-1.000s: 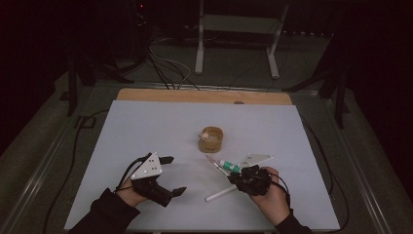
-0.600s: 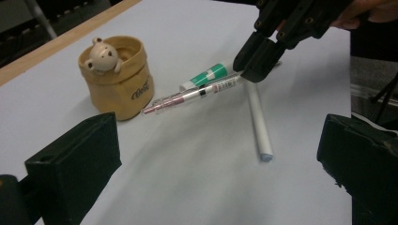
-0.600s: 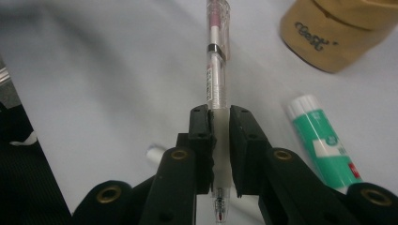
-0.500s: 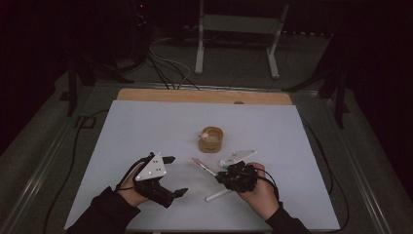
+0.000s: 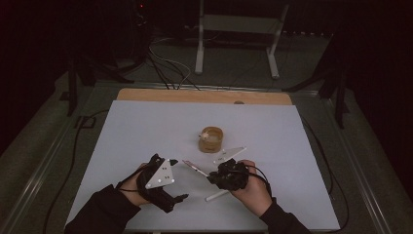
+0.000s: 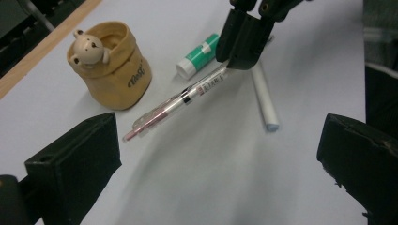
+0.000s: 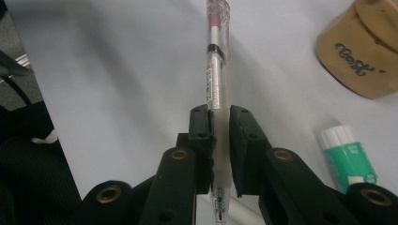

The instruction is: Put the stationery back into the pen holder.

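Clear, seemingly plastic pen between black jaws

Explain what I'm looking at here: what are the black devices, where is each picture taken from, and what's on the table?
A person holds one hand-held gripper in each hand. The high view looks down from above the table; the other two views come from cameras riding on each tool, looking along its black jaws. The right hand-held gripper is shut on a clear pen, lifted off the white table. The left hand-held gripper is open and holds nothing. On the table lie a tan bear pouch, a green-and-white glue stick and a white stick.
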